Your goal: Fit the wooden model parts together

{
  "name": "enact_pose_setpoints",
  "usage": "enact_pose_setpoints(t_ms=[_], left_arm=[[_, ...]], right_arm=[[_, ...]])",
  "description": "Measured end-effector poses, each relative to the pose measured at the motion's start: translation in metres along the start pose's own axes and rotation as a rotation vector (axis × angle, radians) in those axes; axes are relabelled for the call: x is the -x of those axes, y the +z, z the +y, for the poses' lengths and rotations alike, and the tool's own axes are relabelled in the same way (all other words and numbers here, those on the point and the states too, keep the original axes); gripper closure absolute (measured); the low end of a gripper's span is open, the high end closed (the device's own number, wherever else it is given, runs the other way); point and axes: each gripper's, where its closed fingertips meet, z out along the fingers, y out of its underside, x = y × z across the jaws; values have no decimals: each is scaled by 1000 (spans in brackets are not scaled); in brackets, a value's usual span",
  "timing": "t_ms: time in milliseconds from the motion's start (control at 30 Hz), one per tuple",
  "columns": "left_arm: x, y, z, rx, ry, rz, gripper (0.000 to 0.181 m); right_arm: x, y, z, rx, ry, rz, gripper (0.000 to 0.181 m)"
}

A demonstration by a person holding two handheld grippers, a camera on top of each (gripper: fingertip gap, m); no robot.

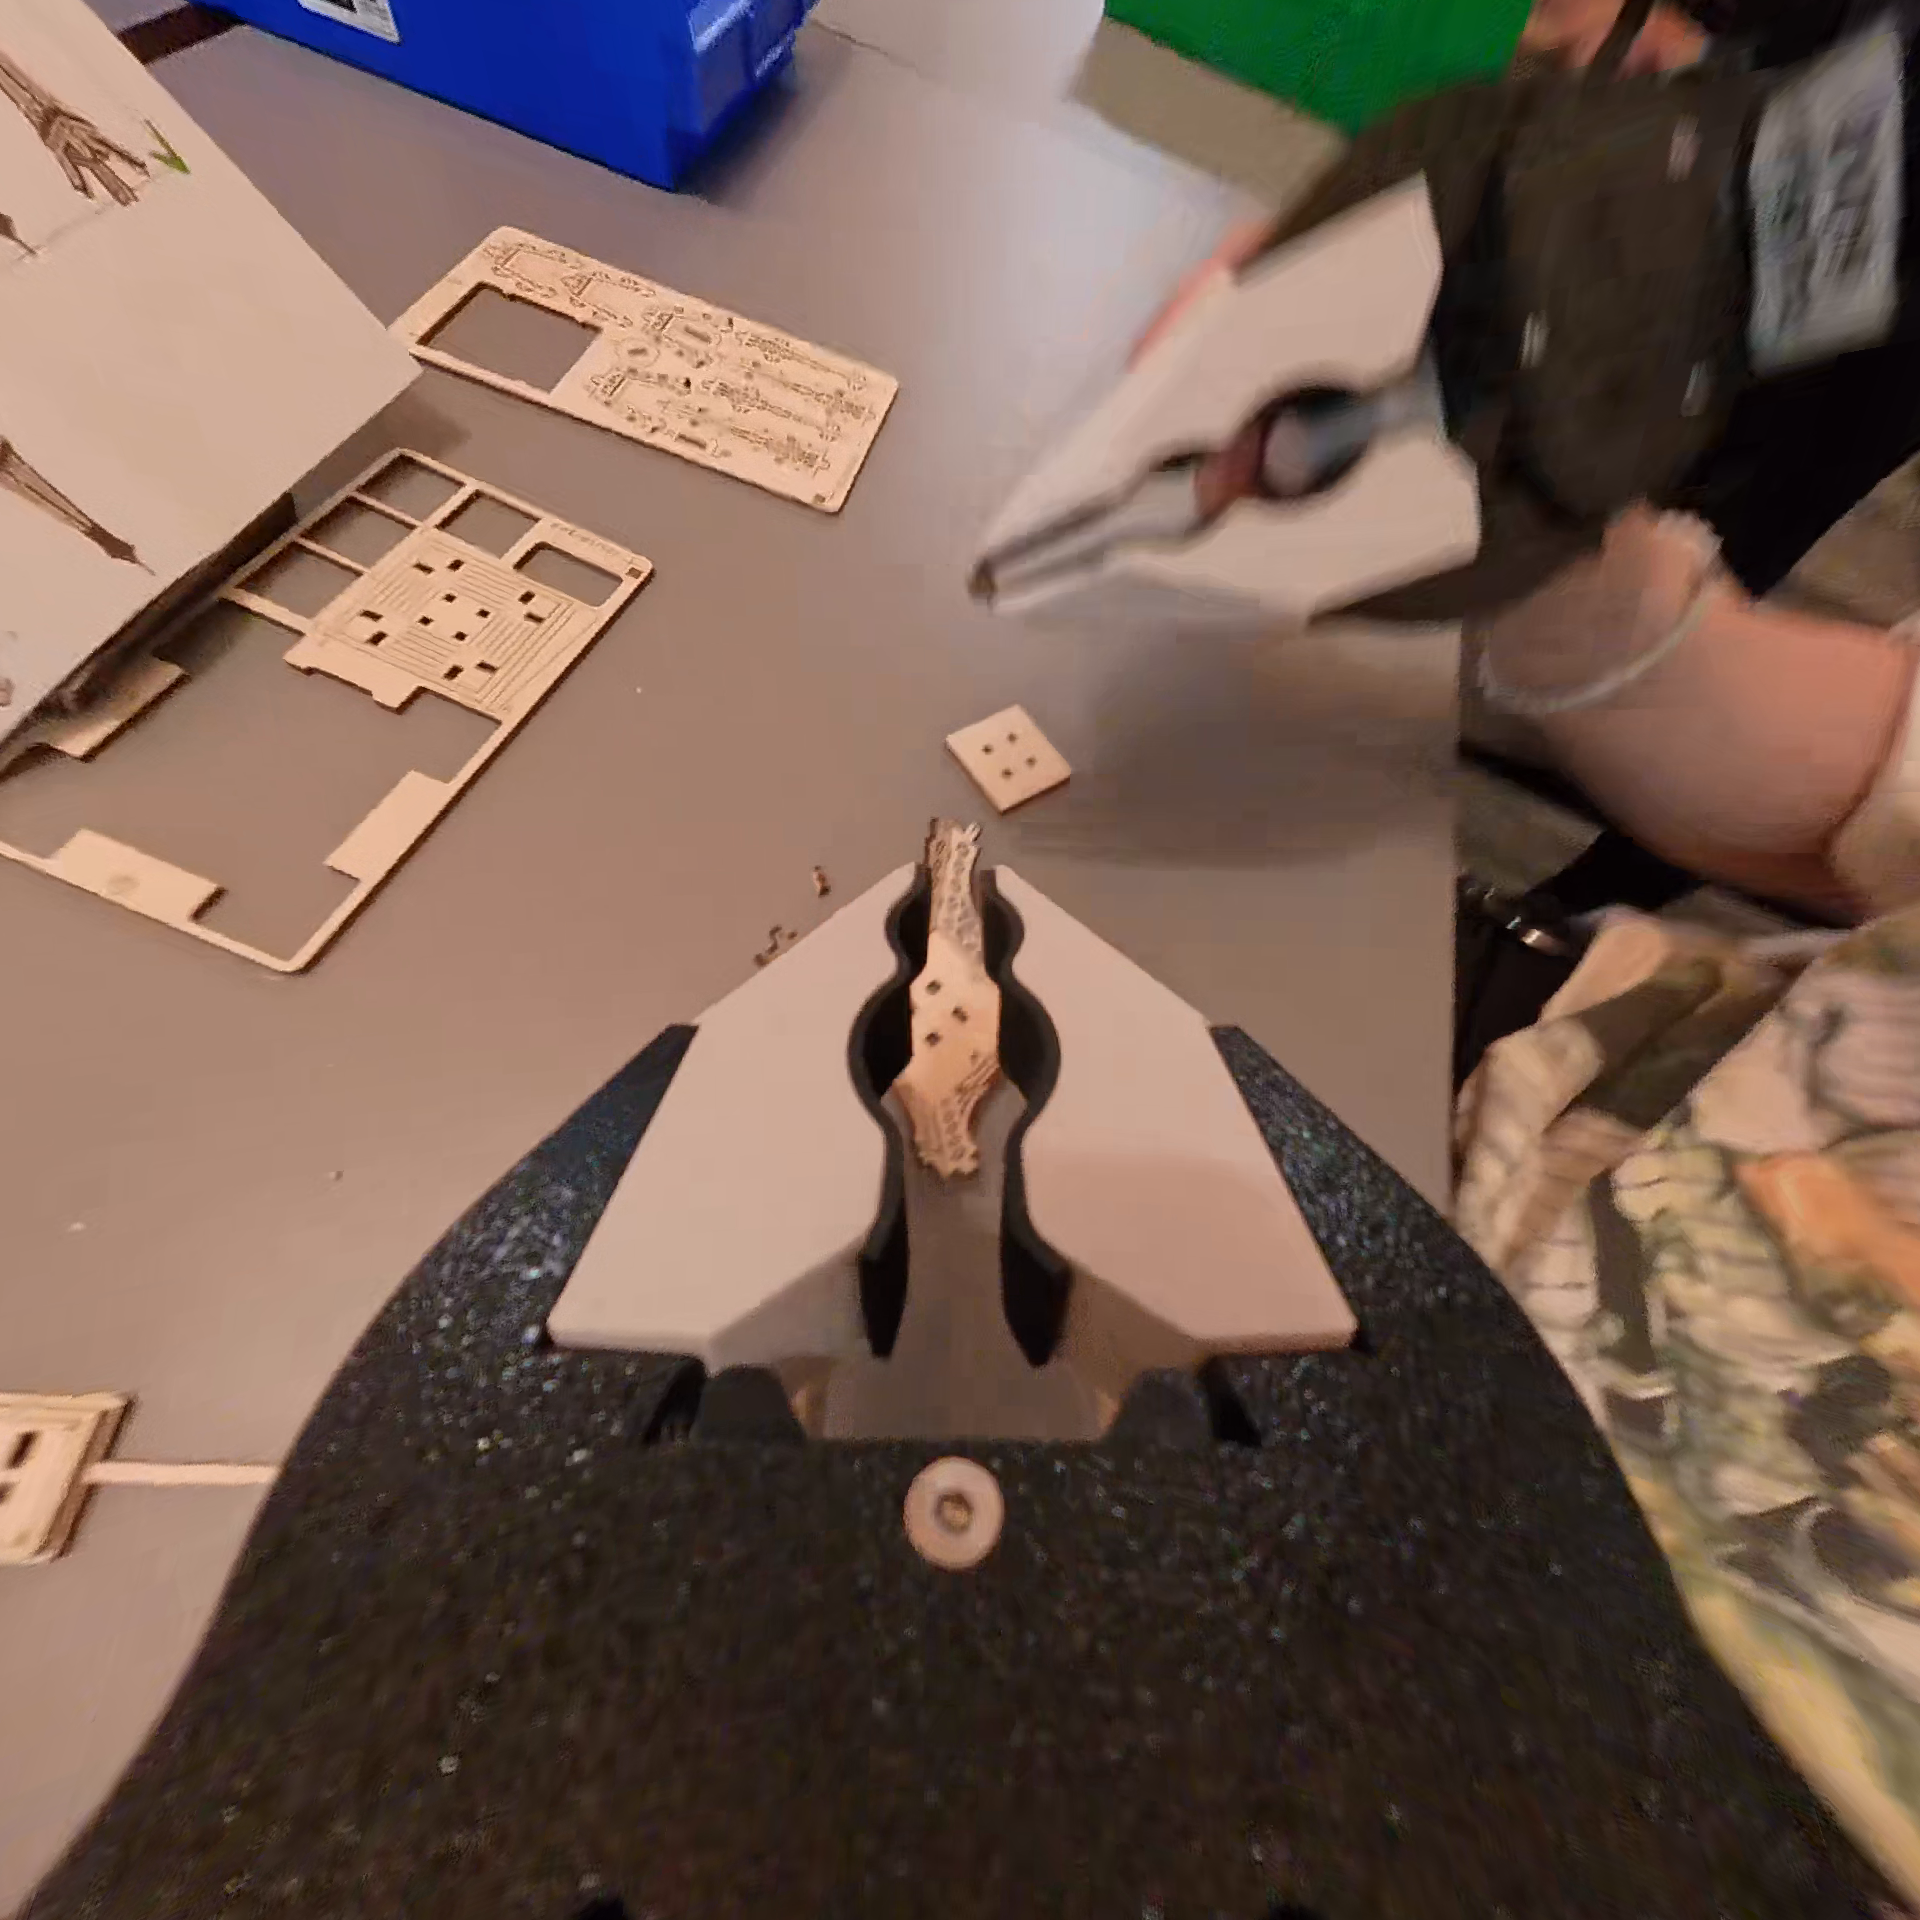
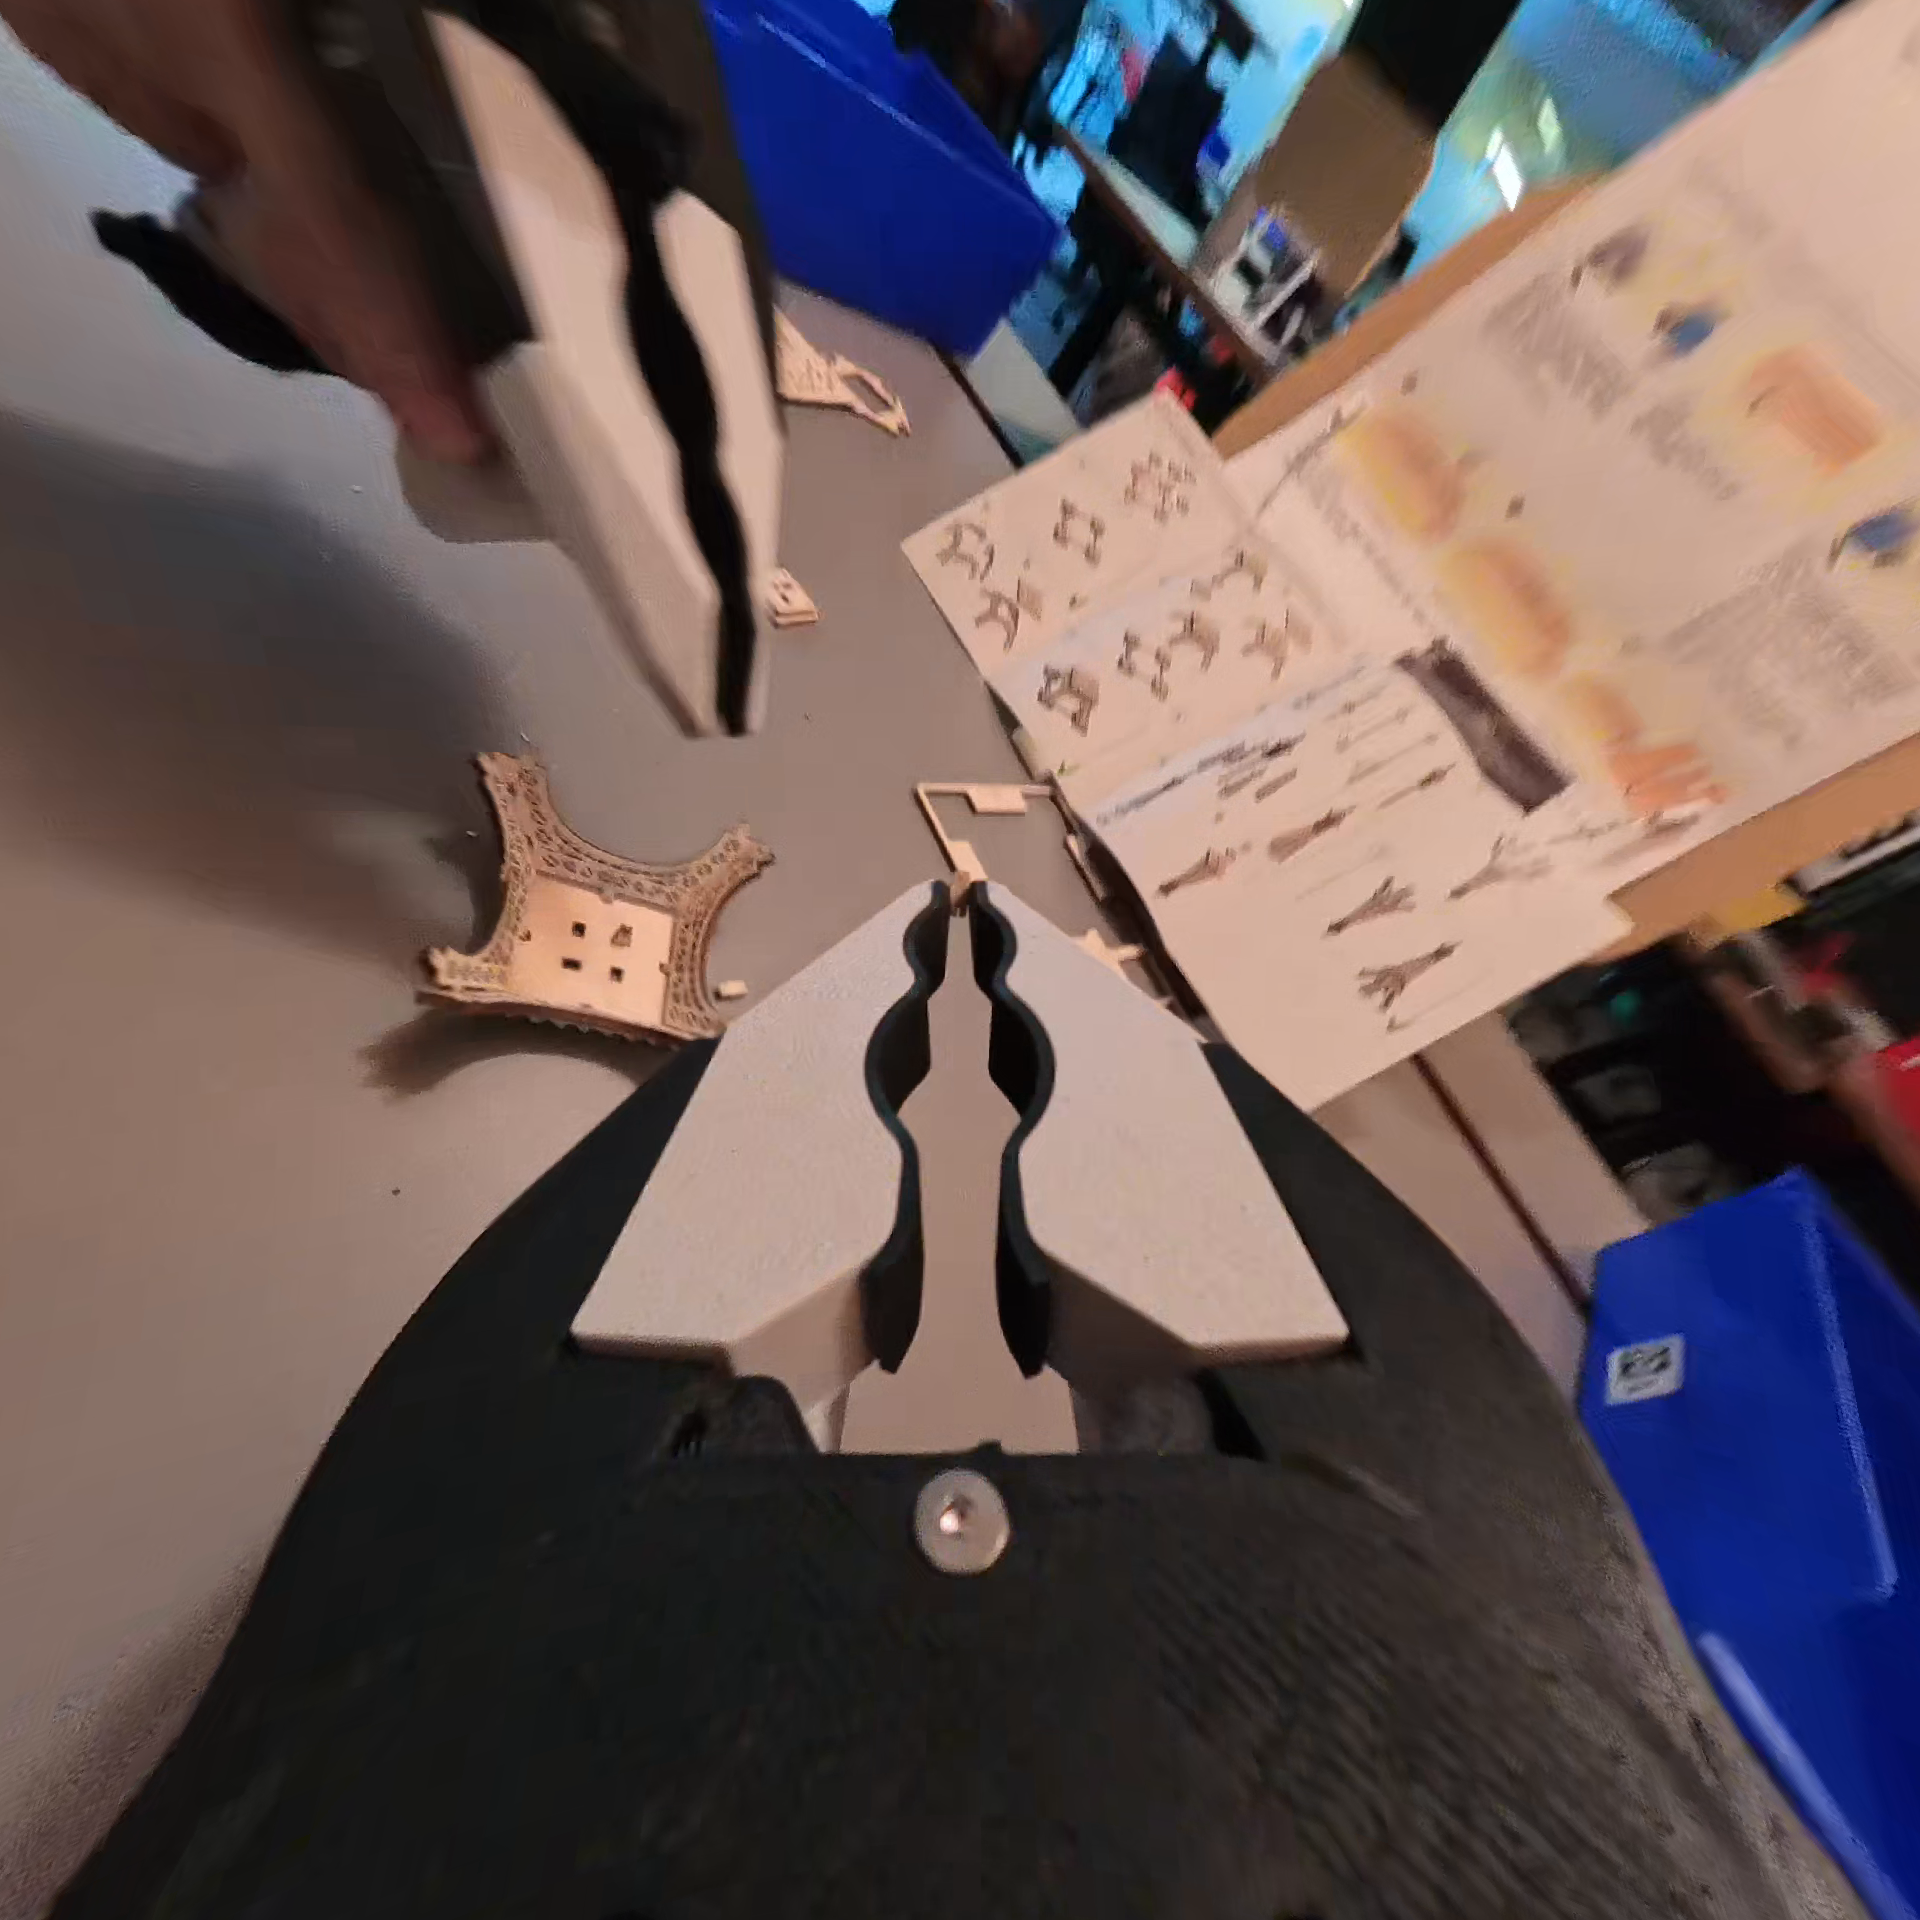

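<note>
Here we see a grey worktop filling most of both views, with a folded instruction sheet propped along one side and a blue bin at its near end. Next in size are two wooden sheets lying flat beside each other: a frame with most of its pieces punched out, partly under the instruction sheet, and a fuller sheet just beyond it. Our left claw hangs above the worktop and is clenched on a lattice part, which stands on edge between the pads, its square-holed middle in the gap and one fretted leg poking out past the tips. Our right claw is raised off the worktop, held by a gloved hand and blurred in the left wrist view; its tips are drawn nearly together, and a tiny tan bit shows between them, though we cannot tell whether it is pinched there or lies behind. A second lattice piece, four-legged with a holed centre, lies flat on the worktop just left of the right claw. A small square plate with four holes rests near the left claw's tips, apart from them, and a few wood crumbs lie just to the left of that claw.
</note>
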Motion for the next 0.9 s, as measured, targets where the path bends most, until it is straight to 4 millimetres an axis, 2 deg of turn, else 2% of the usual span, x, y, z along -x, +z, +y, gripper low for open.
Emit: enact_pose_setpoints(t_ms=[33,133,200,333,533,767,900], left_arm=[[-3,0,-6,-20,-31,19,175],[-17,2,-15,-18,-45,68,174],[-21,5,-17,2,-28,53,173],[-21,7,-20,18,-30,29,172],[-23,0,-35,-24,7,32,175],[-31,1,-39,-41,-21,107,177],[-31,4,-37,-32,-11,111,181]], right_arm=[[4,1,-4,-17,-53,36,180],[17,3,-10,-27,-231,113,180],[17,3,-16,-45,-278,159,180],[19,-3,-30,-130,-254,170,180],[24,-7,-32,-167,-231,143,180],[26,-11,-41,-217,-286,159,180],[27,-9,-38,-201,-298,155,180]])
